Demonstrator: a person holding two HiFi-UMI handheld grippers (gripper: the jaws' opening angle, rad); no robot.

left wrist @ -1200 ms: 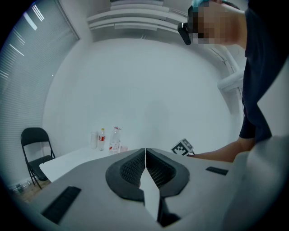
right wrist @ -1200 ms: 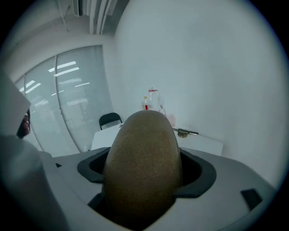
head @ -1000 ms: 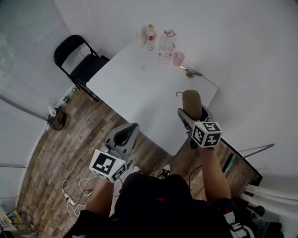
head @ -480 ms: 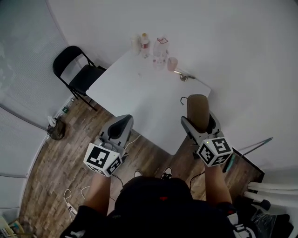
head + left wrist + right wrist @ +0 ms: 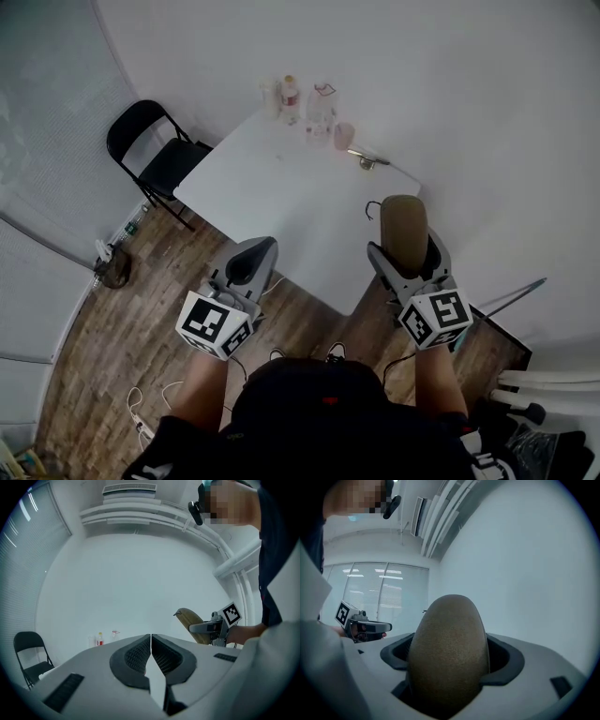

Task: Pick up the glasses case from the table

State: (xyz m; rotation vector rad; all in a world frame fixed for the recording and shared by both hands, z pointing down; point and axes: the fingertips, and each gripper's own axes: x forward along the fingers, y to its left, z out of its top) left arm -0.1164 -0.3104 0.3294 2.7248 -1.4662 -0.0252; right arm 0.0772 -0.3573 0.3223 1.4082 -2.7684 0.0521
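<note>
The brown oval glasses case (image 5: 404,231) is held up off the white table (image 5: 281,192), clamped in my right gripper (image 5: 410,258). In the right gripper view the case (image 5: 449,648) fills the space between the jaws and stands on end. A small dark loop (image 5: 372,208) hangs from its far tip. My left gripper (image 5: 253,260) is shut with nothing in it, its pads (image 5: 140,654) pressed together, held over the floor near the table's front edge. In the left gripper view the case (image 5: 193,623) and right gripper show at the right.
Bottles (image 5: 289,94) and a pink cup (image 5: 344,136) stand at the table's far end, next to a small metal object (image 5: 366,157). A black folding chair (image 5: 159,150) stands left of the table. Cables (image 5: 150,403) lie on the wood floor. White walls close in behind and right.
The right gripper with the case has drawn back from the table toward me and risen slightly. The left gripper has shifted a little to the right.
</note>
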